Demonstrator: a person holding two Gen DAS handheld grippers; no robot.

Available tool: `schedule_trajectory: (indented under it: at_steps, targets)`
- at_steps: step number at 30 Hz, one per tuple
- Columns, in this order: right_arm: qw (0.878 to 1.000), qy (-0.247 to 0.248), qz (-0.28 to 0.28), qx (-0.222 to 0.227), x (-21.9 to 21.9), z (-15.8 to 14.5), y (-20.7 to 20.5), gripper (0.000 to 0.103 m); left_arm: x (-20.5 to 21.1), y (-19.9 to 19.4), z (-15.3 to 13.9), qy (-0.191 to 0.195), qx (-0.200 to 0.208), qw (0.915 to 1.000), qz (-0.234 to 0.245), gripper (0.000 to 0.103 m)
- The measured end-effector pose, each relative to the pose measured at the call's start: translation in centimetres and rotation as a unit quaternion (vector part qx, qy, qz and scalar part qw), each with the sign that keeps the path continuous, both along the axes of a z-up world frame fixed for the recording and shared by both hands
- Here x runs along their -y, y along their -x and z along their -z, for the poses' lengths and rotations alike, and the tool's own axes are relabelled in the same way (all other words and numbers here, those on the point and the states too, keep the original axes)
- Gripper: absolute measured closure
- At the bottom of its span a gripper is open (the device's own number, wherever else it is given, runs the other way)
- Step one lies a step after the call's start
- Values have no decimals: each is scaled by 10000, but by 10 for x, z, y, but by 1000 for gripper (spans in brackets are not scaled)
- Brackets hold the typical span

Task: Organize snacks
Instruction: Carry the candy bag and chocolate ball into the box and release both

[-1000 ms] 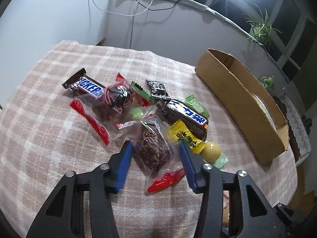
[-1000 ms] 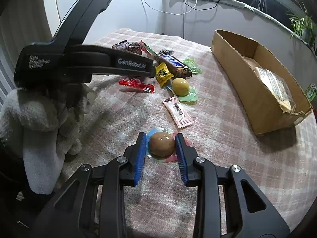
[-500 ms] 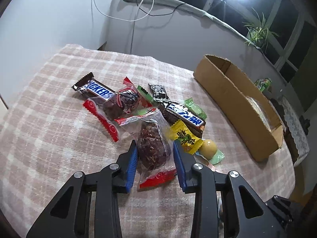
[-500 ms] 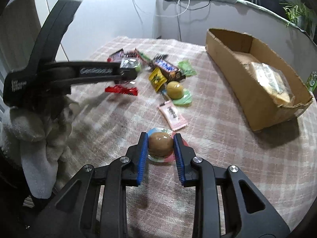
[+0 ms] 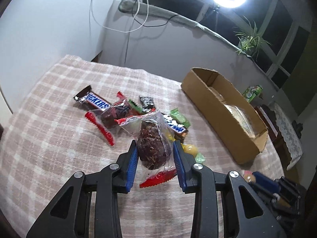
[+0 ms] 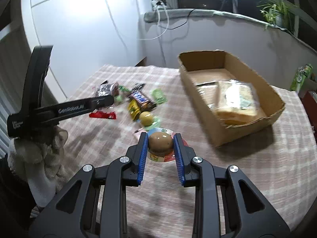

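The left gripper (image 5: 155, 159) is clamped on a clear bag of dark dried fruit (image 5: 152, 144) with red ends, held above the checked tablecloth (image 5: 49, 138). Behind it, a heap of snacks (image 5: 118, 109) lies near the middle of the tabletop, a Snickers bar (image 5: 95, 102) on its left side. The right gripper (image 6: 160, 152) squeezes a brown round sweet (image 6: 160, 141) in a clear wrapper, also off the cloth. The cardboard box (image 6: 243, 127) sits along the right edge of the tabletop, with flat clear packets (image 6: 235, 97) inside.
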State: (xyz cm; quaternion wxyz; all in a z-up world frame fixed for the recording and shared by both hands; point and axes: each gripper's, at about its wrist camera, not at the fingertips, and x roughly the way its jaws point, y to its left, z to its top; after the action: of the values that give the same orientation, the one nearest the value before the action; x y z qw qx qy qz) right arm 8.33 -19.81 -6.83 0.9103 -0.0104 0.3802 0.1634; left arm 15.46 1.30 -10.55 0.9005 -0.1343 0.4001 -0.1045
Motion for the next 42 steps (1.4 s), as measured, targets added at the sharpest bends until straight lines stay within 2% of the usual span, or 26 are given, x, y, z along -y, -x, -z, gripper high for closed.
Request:
schedule_trajectory:
  at_steps: [8, 22, 32, 42]
  targets:
    - [9993, -26, 296, 217, 38, -20, -14, 76, 24, -10, -17, 22, 144, 9995, 282, 70]
    - [9957, 116, 778, 486, 89, -42, -55, 76, 73, -52, -38, 23, 365, 9966, 739, 70]
    - [9942, 152, 981, 411, 114, -34, -87, 76, 103, -86, -42, -98, 348, 9945, 978, 70]
    - [9933, 127, 1113, 268, 132, -19, -112, 76, 136, -112, -33, -193, 241, 9919, 1234, 70]
